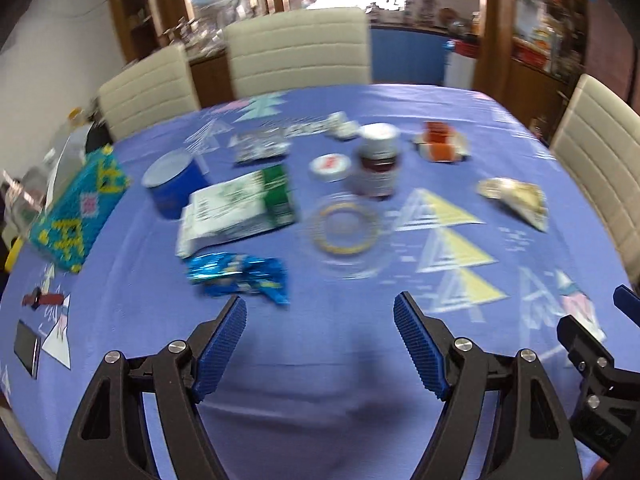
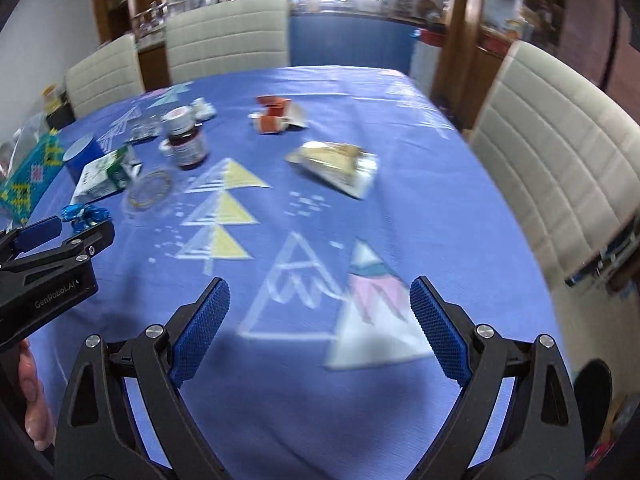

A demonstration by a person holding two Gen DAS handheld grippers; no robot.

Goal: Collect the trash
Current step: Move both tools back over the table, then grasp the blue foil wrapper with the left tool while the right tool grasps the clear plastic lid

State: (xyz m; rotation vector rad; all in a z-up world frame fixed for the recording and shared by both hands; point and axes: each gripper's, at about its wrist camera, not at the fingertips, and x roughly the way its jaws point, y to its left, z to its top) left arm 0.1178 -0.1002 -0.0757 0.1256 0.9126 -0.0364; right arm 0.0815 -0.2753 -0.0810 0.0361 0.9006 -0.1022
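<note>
Litter lies on a blue patterned tablecloth (image 1: 320,360). A crumpled shiny blue wrapper (image 1: 240,276) sits just beyond my left gripper (image 1: 320,312), which hangs open and empty over the near cloth. Further off are a white-and-green packet (image 1: 240,208), a silver foil wrapper (image 1: 260,148), orange-and-white wrappers (image 1: 440,144) and a beige clear bag (image 1: 516,200). My right gripper (image 2: 320,300) is open and empty above bare cloth, the beige bag (image 2: 336,164) ahead of it. The left gripper's fingers (image 2: 44,232) show at the left of the right wrist view, by the blue wrapper (image 2: 86,214).
A dark jar (image 1: 376,164) with a white lid, a loose lid (image 1: 330,166), a clear glass dish (image 1: 344,232), a blue tin (image 1: 172,184) and a teal patterned box (image 1: 76,208) stand on the table. Cream chairs (image 1: 300,48) surround it. Everything is motion-blurred.
</note>
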